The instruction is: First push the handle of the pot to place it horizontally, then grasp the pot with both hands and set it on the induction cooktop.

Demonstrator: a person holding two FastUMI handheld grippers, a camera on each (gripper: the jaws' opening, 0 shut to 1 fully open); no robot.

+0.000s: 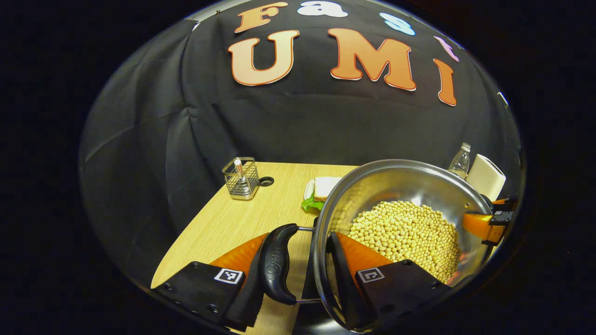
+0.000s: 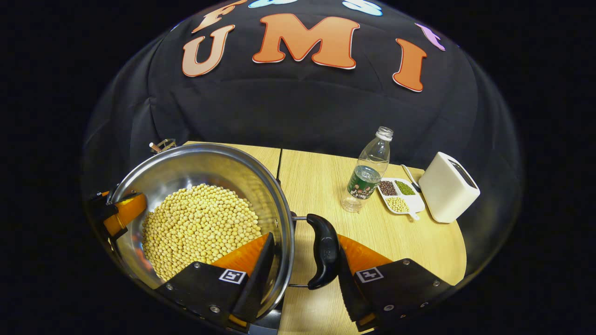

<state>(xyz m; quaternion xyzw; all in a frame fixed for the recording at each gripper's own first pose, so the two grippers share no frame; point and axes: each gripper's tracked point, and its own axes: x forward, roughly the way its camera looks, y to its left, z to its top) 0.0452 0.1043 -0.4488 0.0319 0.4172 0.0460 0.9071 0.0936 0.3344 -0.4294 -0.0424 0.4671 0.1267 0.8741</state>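
While both grippers (image 1: 302, 274) (image 2: 298, 274) clamp the pot's (image 2: 195, 163) handles, bottle (image 2: 368, 177), toaster (image 2: 447, 188), caddy (image 1: 240, 179) stand apart.

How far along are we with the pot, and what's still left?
Done, apparently: both handles lie level. In hand: the left gripper straddles the pot rim and its left handle; the right gripper does likewise at the right handle. The pot, full of beans, looks held over the table. Left: setting it on the cooktop, which I can't locate from here.
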